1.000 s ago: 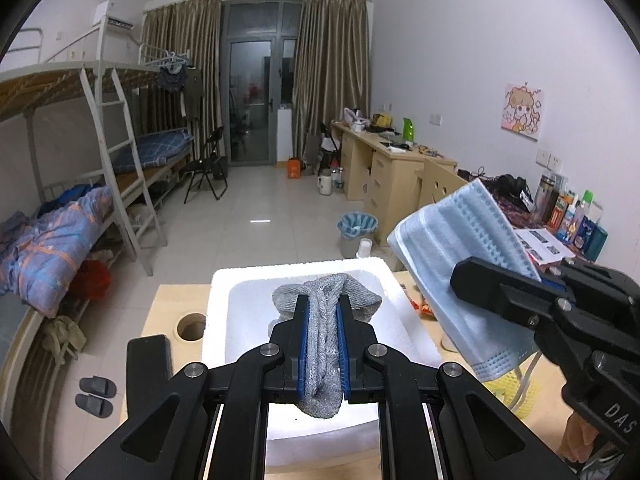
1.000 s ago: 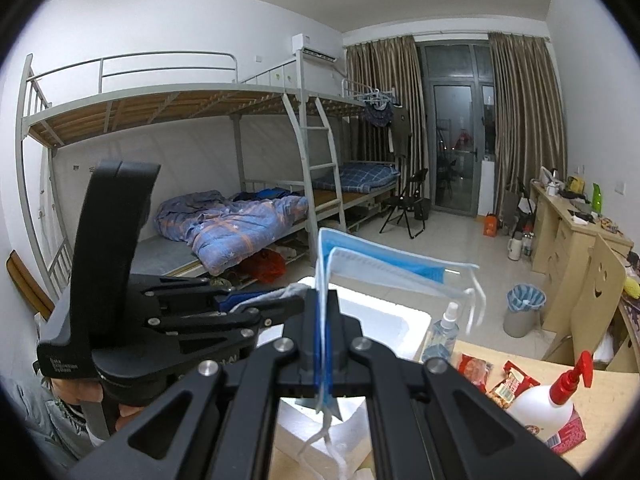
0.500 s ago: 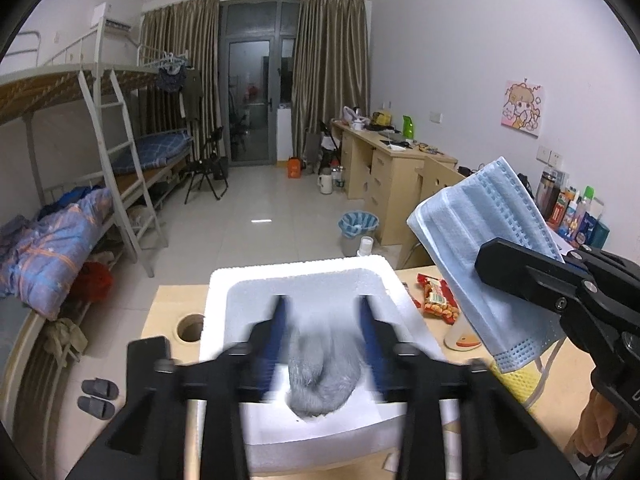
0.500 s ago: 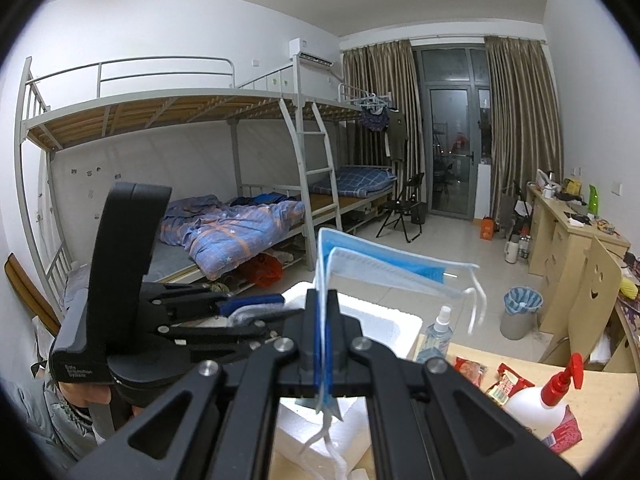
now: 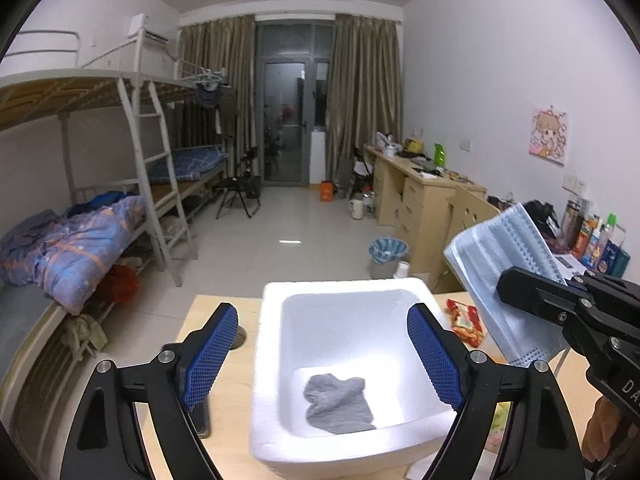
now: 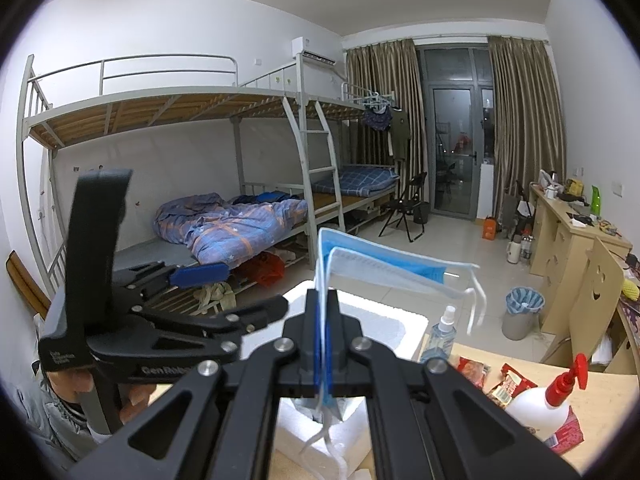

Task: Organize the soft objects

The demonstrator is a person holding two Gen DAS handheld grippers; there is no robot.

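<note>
The left gripper [image 5: 322, 354] fingers have just spread, dropping the grey knitted sock [image 5: 339, 404] into the white foam box [image 5: 269, 364] at lower centre; the right gripper [image 6: 322, 344] pinches the blue face mask [image 6: 376, 266], likely next.

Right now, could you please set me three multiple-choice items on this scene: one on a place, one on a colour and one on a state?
1. Where does the grey sock lie?
A. inside the white foam box
B. on the wooden table beside the box
C. between the left gripper's pads

2. What colour is the spray bottle's pump head?
A. green
B. red
C. yellow

3. How does the right gripper stand?
A. wide open and empty
B. shut on a snack packet
C. shut on the blue face mask

Answers:
1. A: the sock rests on the box floor, below the left gripper, whose jaws have just been opening and hold nothing between them.
2. B: the pump head on the white bottle is red.
3. C: its pads are pressed together on the mask's edge, and the ear loops dangle.
</note>
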